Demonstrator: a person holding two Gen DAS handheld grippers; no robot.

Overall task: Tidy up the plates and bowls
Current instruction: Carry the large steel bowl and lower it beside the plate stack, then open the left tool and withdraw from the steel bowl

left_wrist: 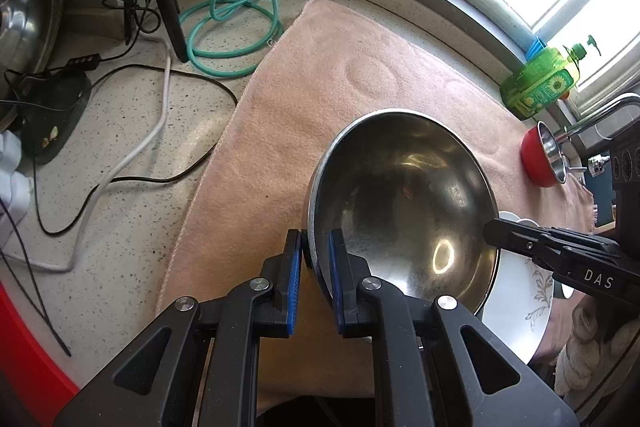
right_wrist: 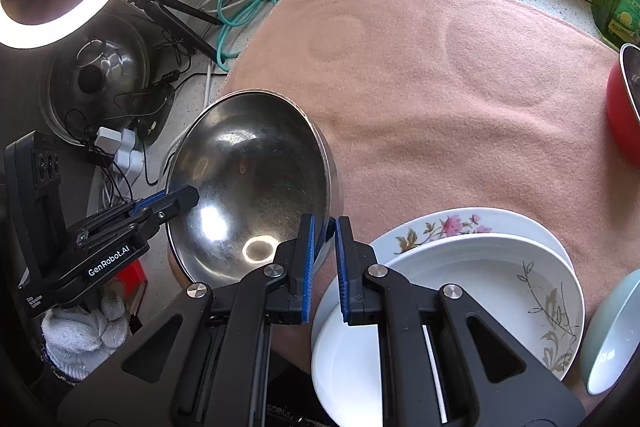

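Steel bowl (left_wrist: pixel 404 207) gripped at opposite rims by both grippers, above the pink towel (left_wrist: pixel 320 67)

The left gripper (left_wrist: pixel 316 267) pinches the near rim, jaws narrow on the metal; the right gripper (right_wrist: pixel 325 259) clamps the opposite rim the same way. The round bowl, with no long axis, opens upward and is tilted, over the towel's near edge on the worktop (left_wrist: pixel 120 147). White plates (right_wrist: pixel 460 287) are stacked at the towel's near right corner, a red bowl (left_wrist: pixel 540 155) on its right side
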